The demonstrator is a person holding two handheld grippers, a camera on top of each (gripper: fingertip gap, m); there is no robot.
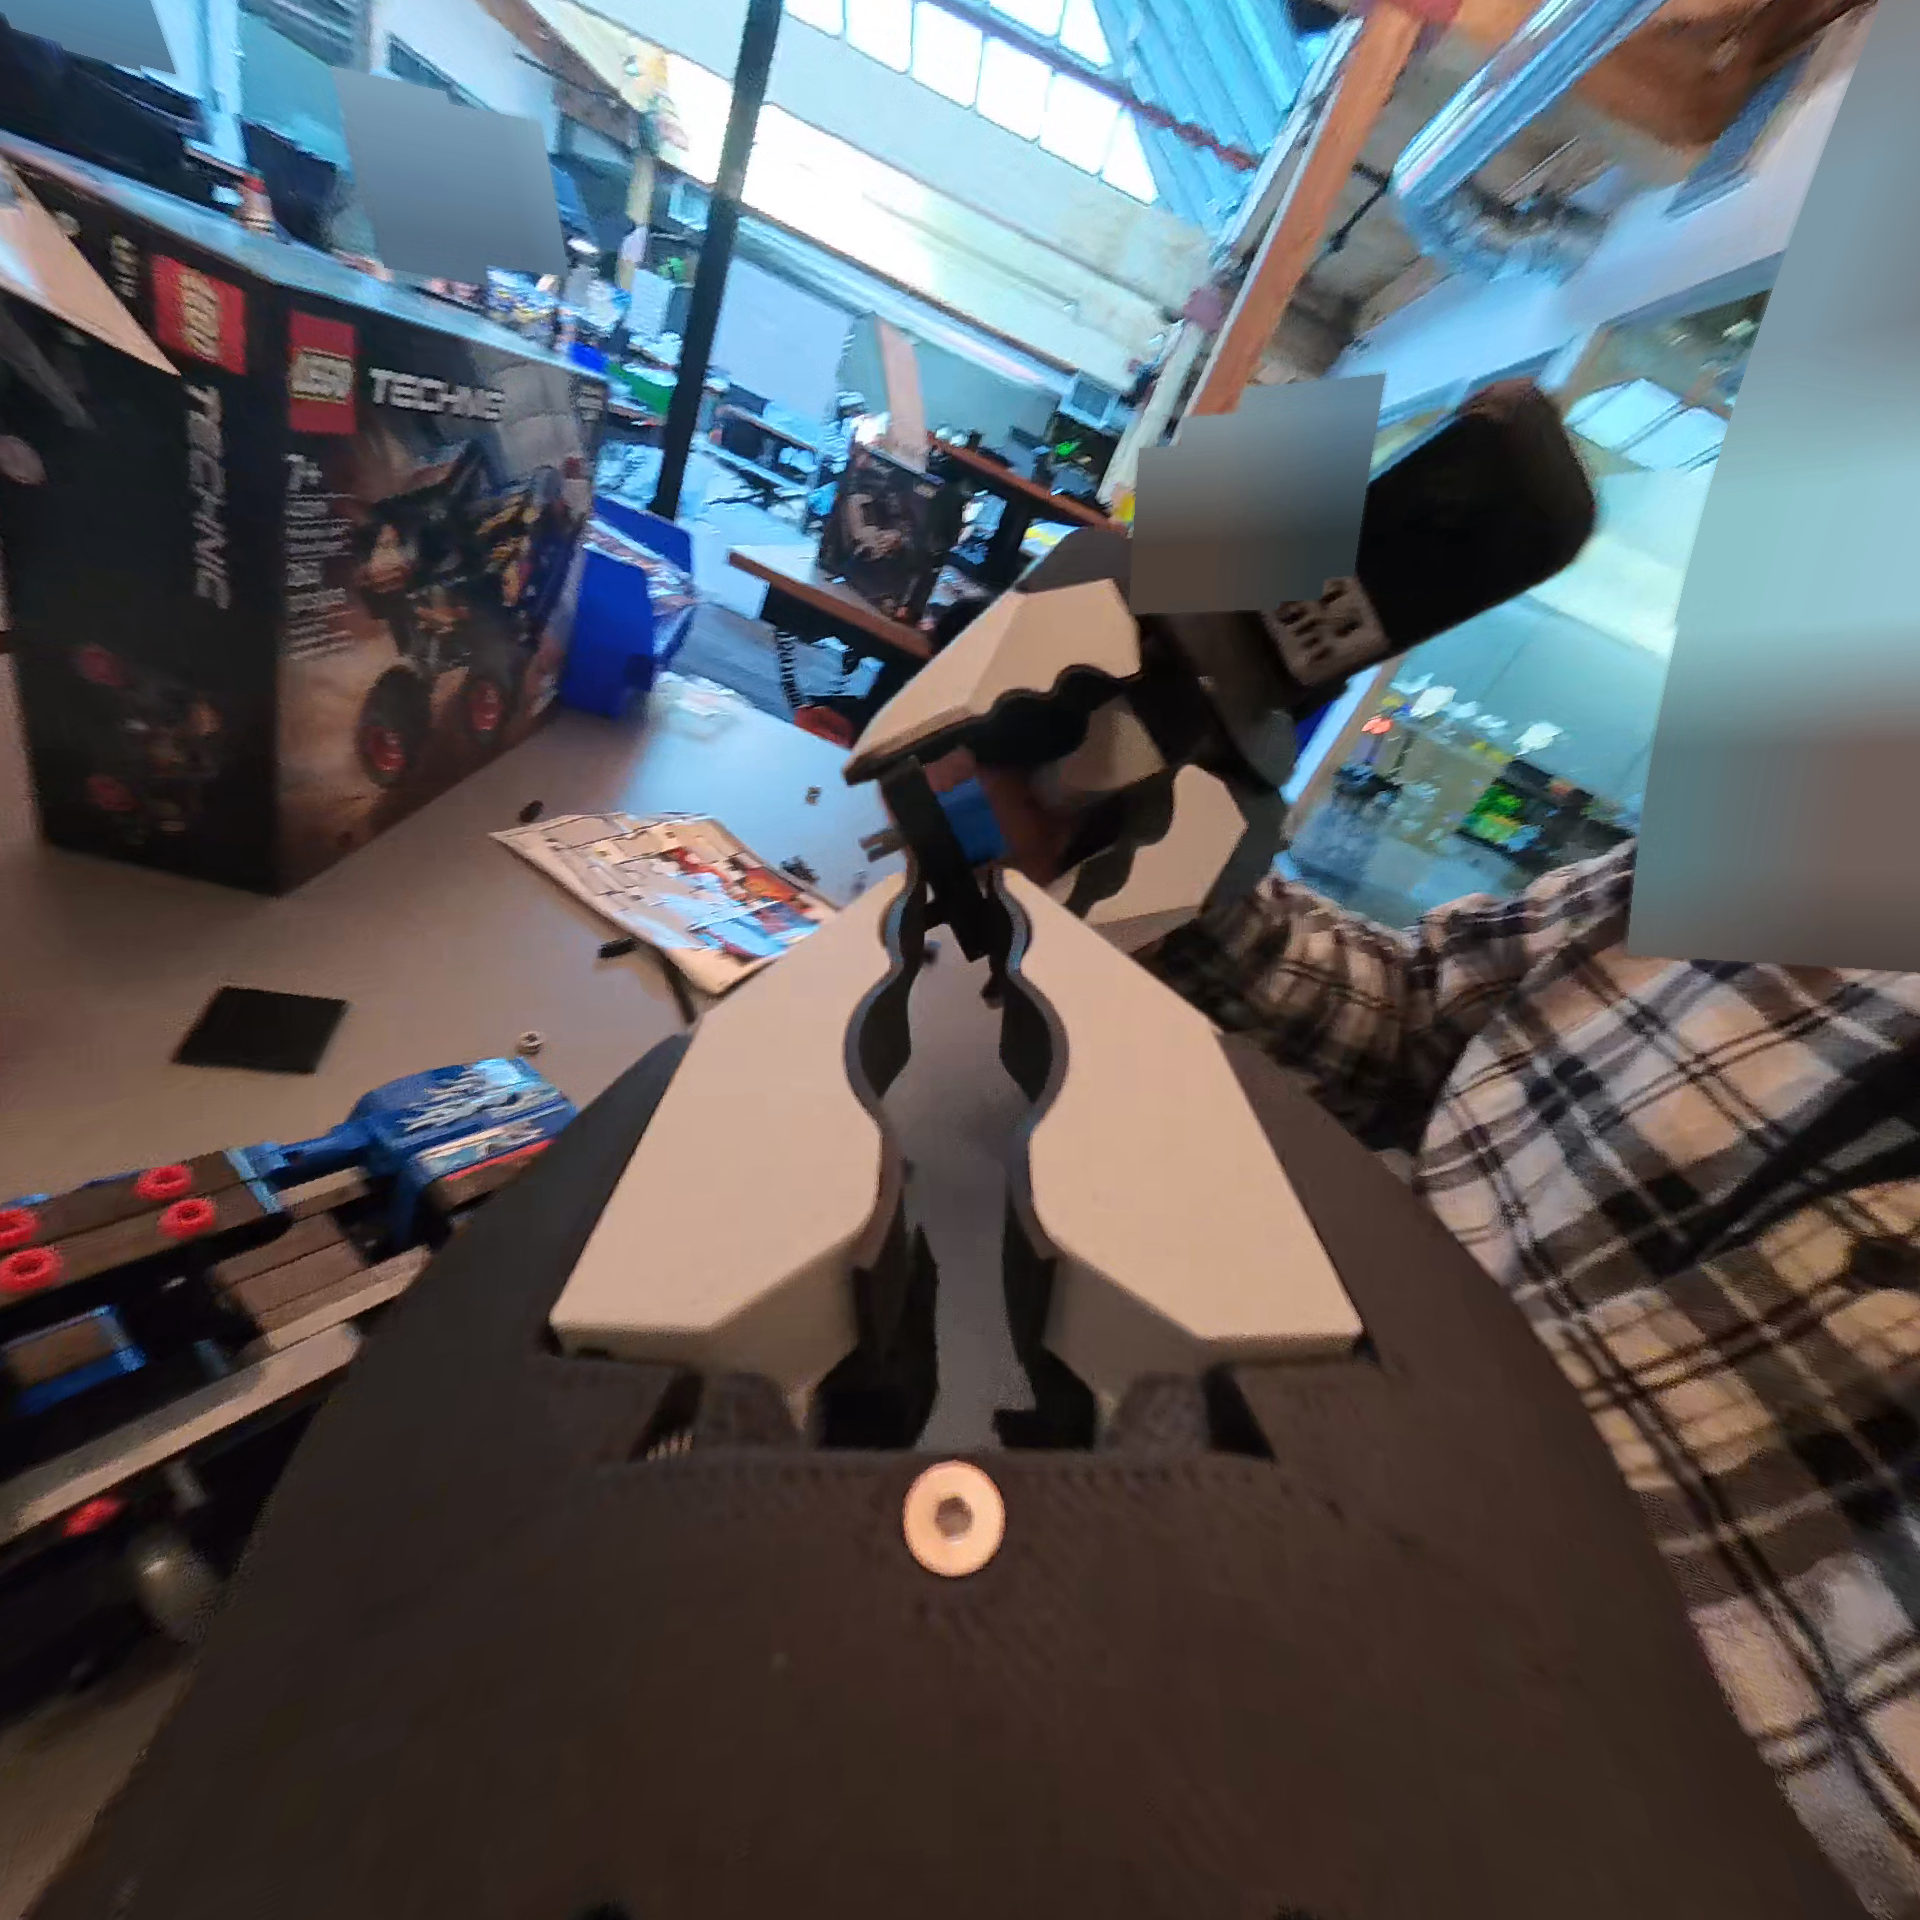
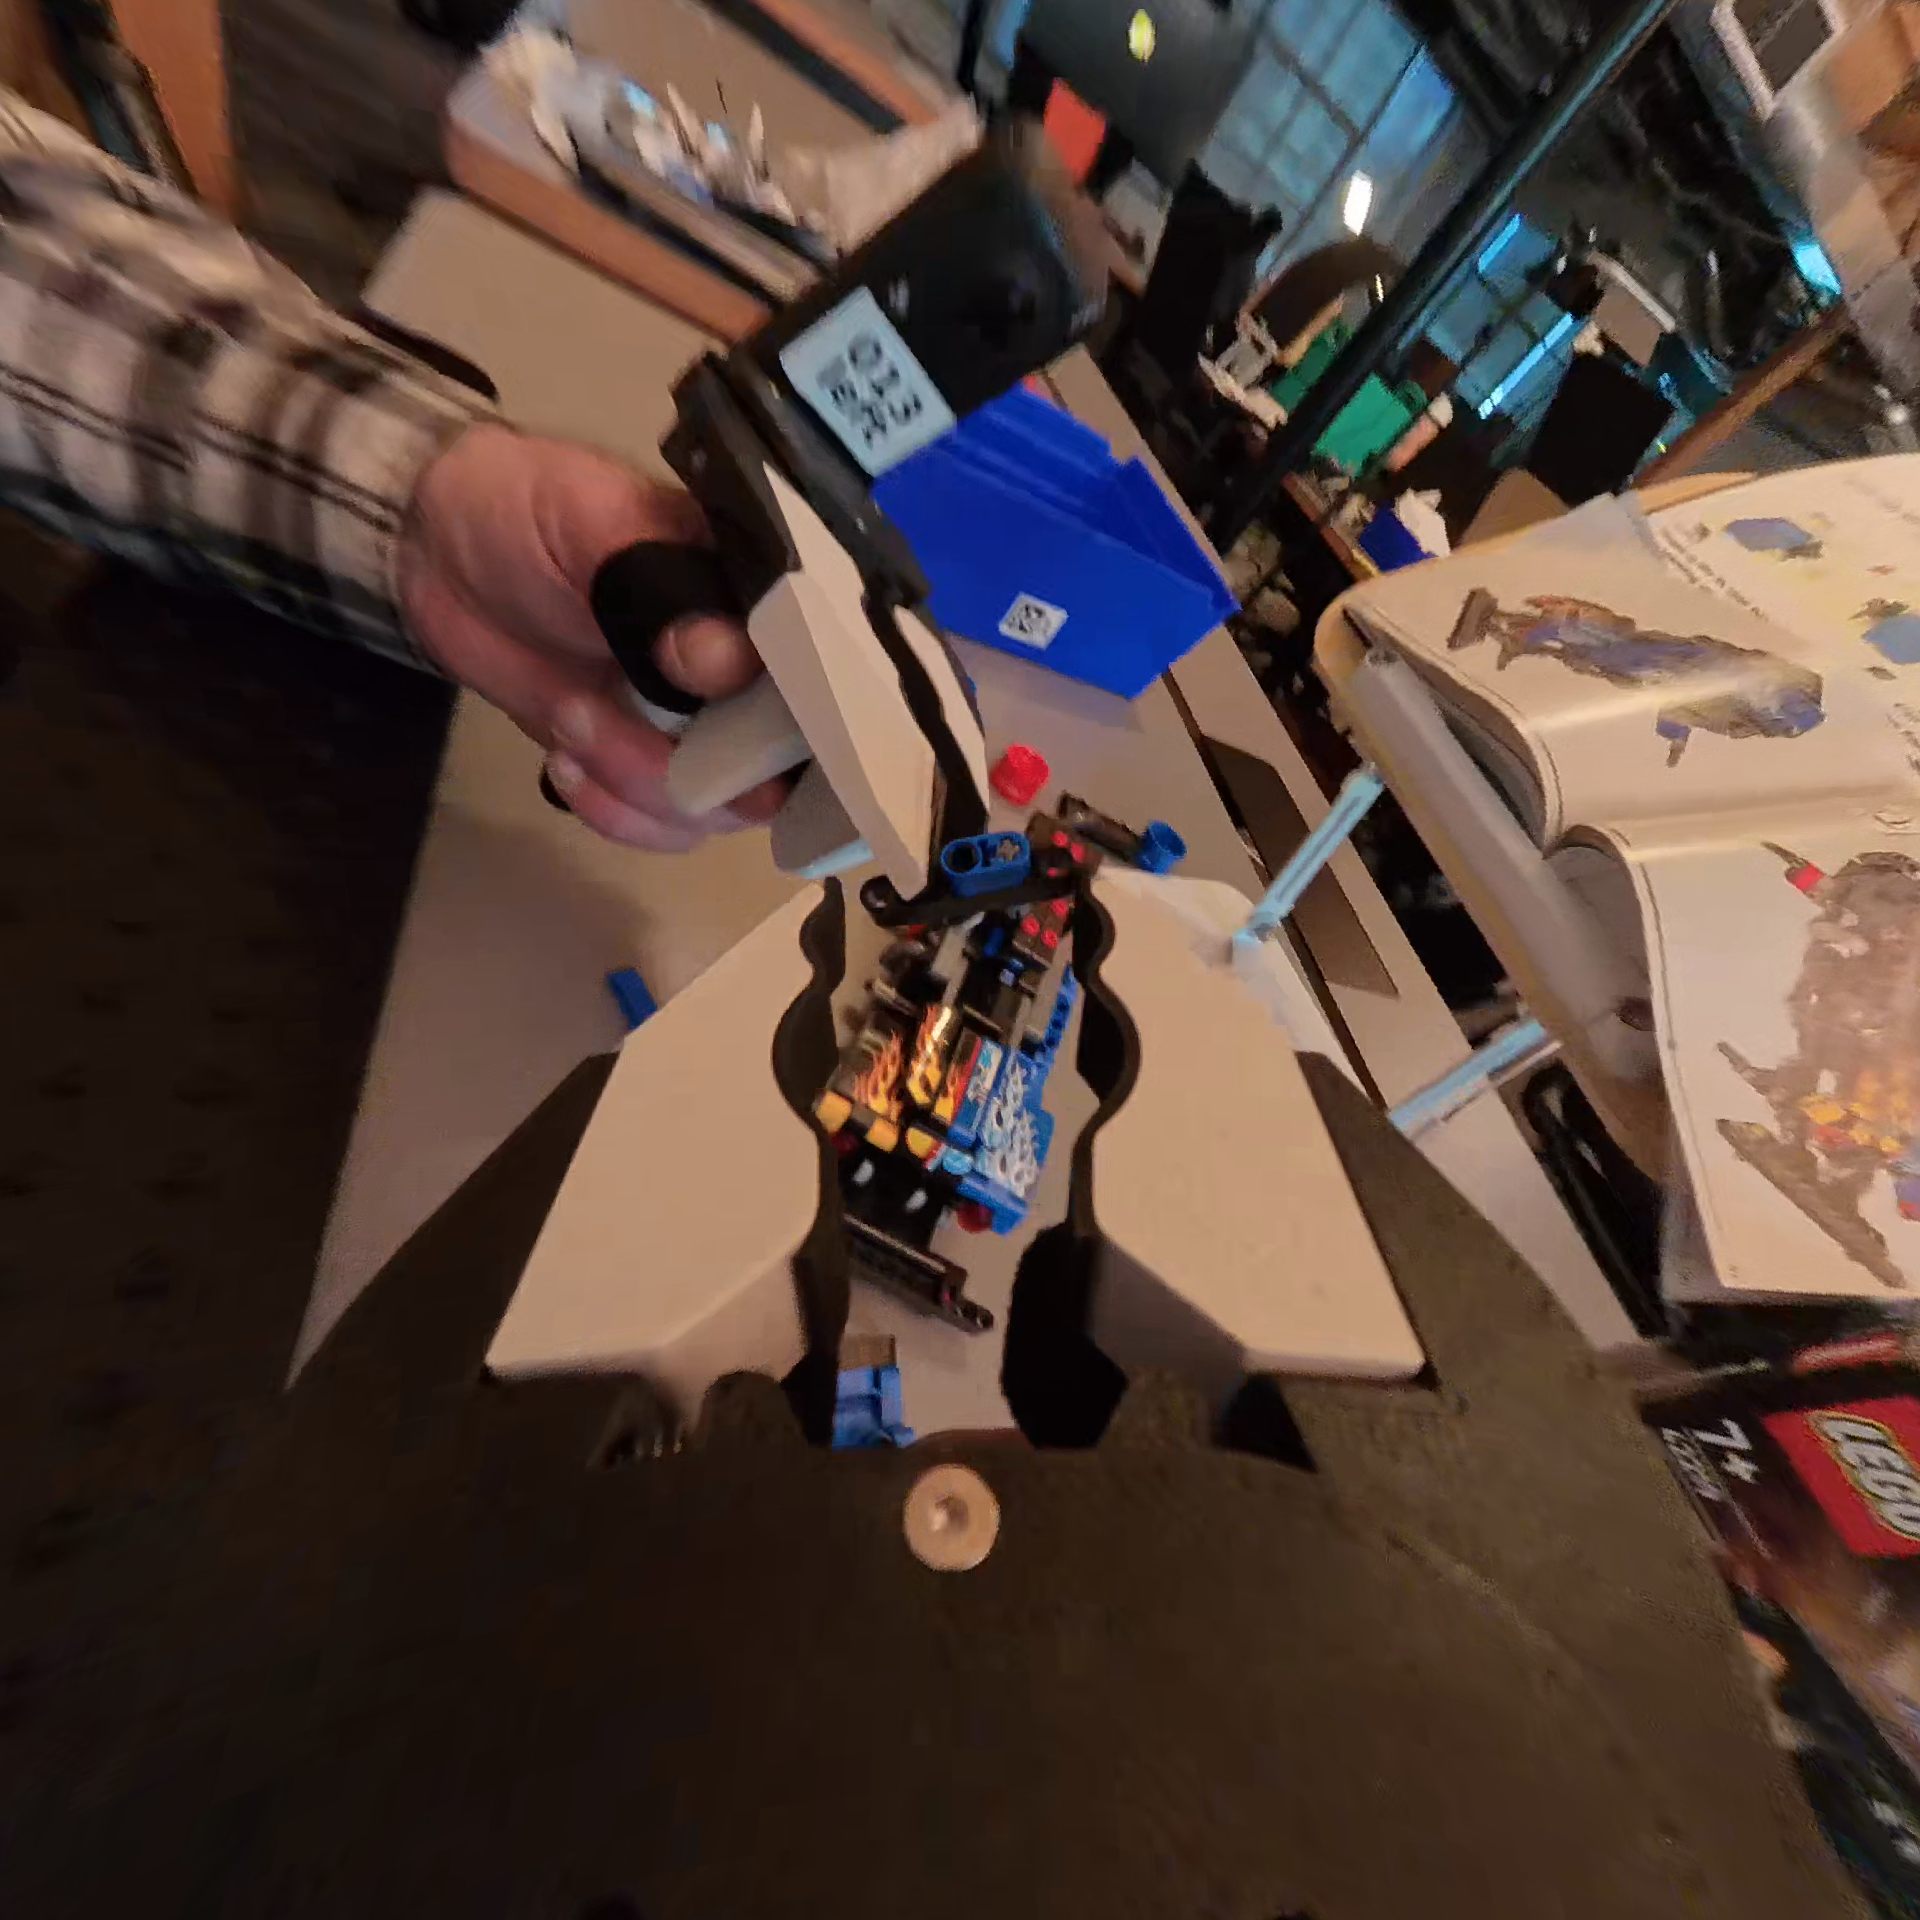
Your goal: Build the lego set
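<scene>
A: Where does the build stand?

B: The model [image 2: 951,1081], a blue-and-black truck body with flame stickers, lies on the table [image 2: 499,966] under both tools. In the left wrist view it shows only at the lower left edge [image 1: 208,1226].

A: And the tools?

B: The left tool [image 1: 961,914] has its tips pinched on a thin black beam [image 1: 940,852]. The right tool [image 1: 940,774] meets that same beam from above, with a blue piece [image 1: 971,816] at its tips. In the right wrist view the right tool [image 2: 961,894] has its fingers spread a little, and the beam [image 2: 935,902] and a blue connector [image 2: 982,857] sit between the tips, but contact there is not clear, so whether it grips cannot be told.

A: How would these parts handle?

B: Probably light and stiff, with smooth plastic that may slip or twist in a pinch. The beam looks best held across its flat sides, near the end that receives the connector. The model seems sturdy along its frame, yet pinned-on bits could pop off under a sideways push, so holding the frame is likely safer.

A: Anything else around?

B: A box [image 1: 260,582], an open booklet [image 2: 1714,790], a blue bin [image 2: 1049,561] and a loose red piece [image 2: 1016,771].
</scene>
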